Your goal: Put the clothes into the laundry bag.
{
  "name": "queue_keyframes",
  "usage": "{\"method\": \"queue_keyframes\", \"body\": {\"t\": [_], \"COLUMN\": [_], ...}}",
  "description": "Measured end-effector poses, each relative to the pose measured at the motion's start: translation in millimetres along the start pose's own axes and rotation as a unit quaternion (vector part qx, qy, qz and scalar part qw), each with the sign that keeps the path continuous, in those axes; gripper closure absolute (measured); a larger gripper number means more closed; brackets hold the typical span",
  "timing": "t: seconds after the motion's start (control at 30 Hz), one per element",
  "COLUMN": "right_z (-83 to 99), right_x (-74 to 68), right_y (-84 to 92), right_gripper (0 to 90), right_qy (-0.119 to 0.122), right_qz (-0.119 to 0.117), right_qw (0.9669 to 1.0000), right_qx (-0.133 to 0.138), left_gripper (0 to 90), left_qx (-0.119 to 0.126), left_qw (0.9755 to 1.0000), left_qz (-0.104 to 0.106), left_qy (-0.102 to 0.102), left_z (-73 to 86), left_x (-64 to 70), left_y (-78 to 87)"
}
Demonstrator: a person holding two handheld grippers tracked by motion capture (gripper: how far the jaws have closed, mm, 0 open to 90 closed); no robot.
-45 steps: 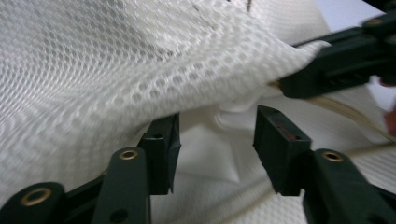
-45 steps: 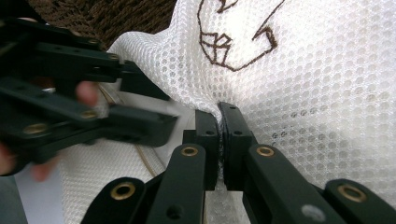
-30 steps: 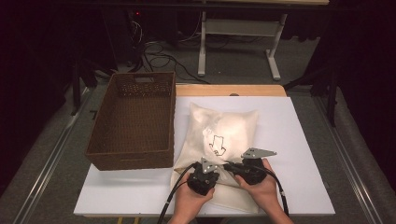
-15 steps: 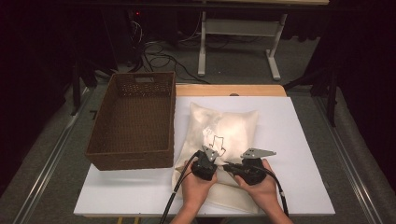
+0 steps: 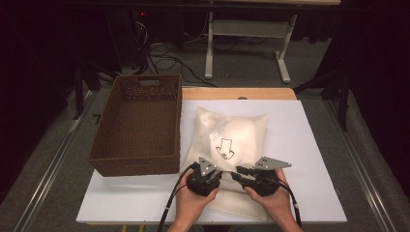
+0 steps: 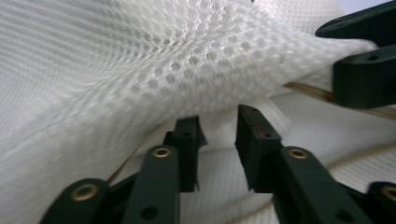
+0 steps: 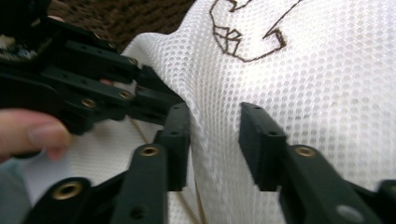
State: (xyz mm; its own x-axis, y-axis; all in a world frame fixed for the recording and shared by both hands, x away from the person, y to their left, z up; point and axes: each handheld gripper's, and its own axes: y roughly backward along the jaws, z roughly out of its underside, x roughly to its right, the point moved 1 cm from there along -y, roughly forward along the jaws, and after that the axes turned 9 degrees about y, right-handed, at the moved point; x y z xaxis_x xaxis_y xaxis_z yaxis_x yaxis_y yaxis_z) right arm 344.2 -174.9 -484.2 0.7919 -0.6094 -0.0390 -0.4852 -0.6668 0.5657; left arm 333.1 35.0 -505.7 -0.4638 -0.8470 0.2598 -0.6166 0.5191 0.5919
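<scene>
One brown wicker basket (image 5: 138, 126) is sitting empty at the left of the white counter (image 5: 309, 145). One white mesh bag (image 5: 232, 140) is lying just right of it, centre frame. Two hand-held grippers are meeting at its near edge: the left hand-held gripper (image 5: 211, 170) and right hand-held gripper (image 5: 238, 172), both with jaws parted around mesh folds.

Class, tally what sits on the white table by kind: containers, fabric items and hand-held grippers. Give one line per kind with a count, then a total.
Wicker baskets: 1, the brown basket.
White mesh bags: 1, the mesh bag with a dark outline drawing.
Grippers: 2, the left gripper and the right gripper, both with jaws apart at the bag's near end.
Total: 4
</scene>
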Motion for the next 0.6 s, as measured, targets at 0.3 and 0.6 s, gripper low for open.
{"method": "queue_keyframes", "body": {"t": [0.3, 0.6], "right_z": [12.3, 36.1], "right_x": [11.6, 17.6], "right_y": [29.2, 52.9], "right_gripper": [25.1, 17.5], "right_qy": [-0.029, -0.083], "right_qz": [0.015, 0.073], "right_qw": [0.9991, 0.9938], "right_qx": [0.026, -0.004], "left_gripper": [44.1, 25.7], "left_qx": [0.038, 0.028], "left_qw": [0.9987, 0.9988], "left_qz": [0.030, 0.023], "left_qy": [0.014, 0.035], "left_z": [10.9, 19.9], "left_x": [-33.0, -61.7], "left_y": [53.8, 90.7]}}
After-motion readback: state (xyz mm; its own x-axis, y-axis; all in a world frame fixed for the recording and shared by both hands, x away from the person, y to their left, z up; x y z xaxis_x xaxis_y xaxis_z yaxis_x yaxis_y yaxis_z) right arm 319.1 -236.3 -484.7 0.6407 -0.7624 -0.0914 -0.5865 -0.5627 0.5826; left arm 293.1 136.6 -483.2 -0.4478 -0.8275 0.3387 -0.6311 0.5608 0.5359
